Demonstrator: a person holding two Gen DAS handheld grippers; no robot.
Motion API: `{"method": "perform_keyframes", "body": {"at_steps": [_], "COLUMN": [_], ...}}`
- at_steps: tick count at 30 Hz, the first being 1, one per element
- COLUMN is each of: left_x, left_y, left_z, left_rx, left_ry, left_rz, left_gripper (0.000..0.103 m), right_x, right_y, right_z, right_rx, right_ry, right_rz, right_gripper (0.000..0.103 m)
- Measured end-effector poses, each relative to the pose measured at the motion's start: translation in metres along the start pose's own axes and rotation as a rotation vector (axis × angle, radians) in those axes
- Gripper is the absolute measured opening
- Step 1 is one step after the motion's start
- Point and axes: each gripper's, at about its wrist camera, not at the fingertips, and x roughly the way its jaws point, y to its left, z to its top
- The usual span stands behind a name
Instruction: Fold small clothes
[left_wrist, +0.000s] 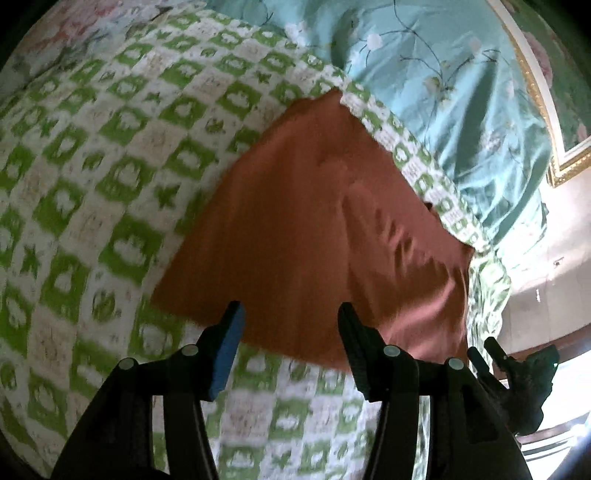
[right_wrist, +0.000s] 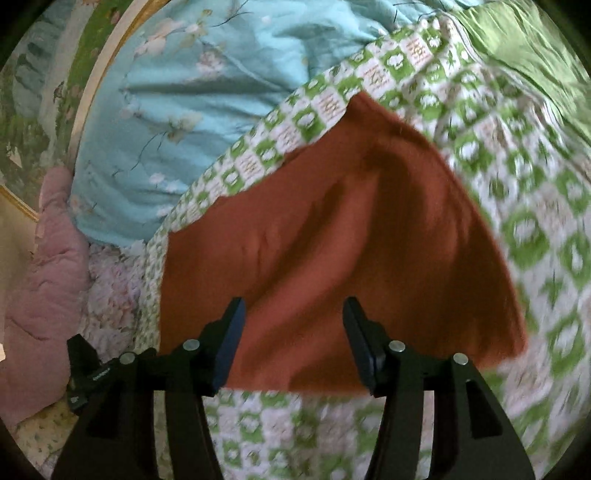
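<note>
Rust cloth (left_wrist: 314, 221) lies flat on green-checked quilt (left_wrist: 110, 166), next to teal floral duvet (left_wrist: 424, 74). Left gripper (left_wrist: 291, 321) and right gripper (right_wrist: 293, 317) hover over its near edge, jaws apart, nothing pinched. Frames blurred.

left wrist view: looked down along its fingers, close over the rust-orange cloth (left_wrist: 314, 221) on the green-checked bedspread (left_wrist: 92, 166) | right wrist view: same steep downward look, equally close, from the right (blurred) | shared: cloth (right_wrist: 332, 240), bedspread (right_wrist: 535, 221), teal floral quilt (left_wrist: 424, 74) beyond (right_wrist: 177, 110)
</note>
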Motion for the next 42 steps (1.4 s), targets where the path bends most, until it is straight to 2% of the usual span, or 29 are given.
{"method": "perform_keyframes", "body": {"at_steps": [5, 10, 14, 15, 17, 23, 32, 33, 34, 37, 40, 42], "left_x": [-0.001, -0.003, -0.001, 0.001, 0.004, 0.025, 0.045, 0.046, 0.047, 0.049, 0.042, 0.033], "left_y": [0.009, 0.018, 0.031, 0.035, 0.04, 0.05, 0.041, 0.039, 0.034, 0.022, -0.002, -0.024], "left_z": [-0.016, -0.026, -0.026, -0.025, -0.022, -0.014, 0.016, 0.019, 0.022, 0.028, 0.03, 0.029], "left_rx": [-0.013, -0.031, -0.106, -0.132, -0.166, -0.253, -0.281, -0.276, -0.262, -0.202, -0.114, -0.055], "left_ry": [0.039, 0.049, 0.042, 0.036, 0.026, 0.002, -0.099, -0.108, -0.12, -0.114, -0.128, -0.147], "left_rz": [-0.019, -0.011, -0.015, -0.021, -0.025, -0.024, 0.018, 0.026, 0.041, 0.03, 0.049, 0.032], "left_gripper": [0.053, 0.054, 0.058, 0.059, 0.069, 0.069, 0.069, 0.068, 0.058, 0.019, 0.014, 0.013], "right_x": [-0.01, -0.024, -0.019, -0.02, -0.021, -0.024, -0.015, -0.014, -0.013, -0.01, -0.008, -0.007], "right_y": [0.022, 0.037, 0.041, 0.042, 0.044, 0.036, 0.013, 0.011, 0.008, 0.0, -0.011, -0.018], "right_z": [-0.027, -0.039, -0.04, -0.04, -0.037, -0.03, -0.015, -0.013, -0.011, -0.007, 0.0, 0.006], "right_rx": [-0.028, -0.064, -0.076, -0.078, -0.097, -0.1, -0.078, -0.076, -0.073, -0.066, -0.046, -0.038], "right_ry": [0.033, 0.026, 0.055, 0.059, 0.064, 0.073, 0.109, 0.112, 0.116, 0.12, 0.118, 0.115], "right_rz": [-0.006, 0.013, 0.025, 0.031, 0.038, 0.049, 0.038, 0.039, 0.039, 0.04, 0.043, 0.044], "right_gripper": [0.056, 0.059, 0.059, 0.059, 0.059, 0.061, 0.061, 0.061, 0.061, 0.061, 0.061, 0.061]}}
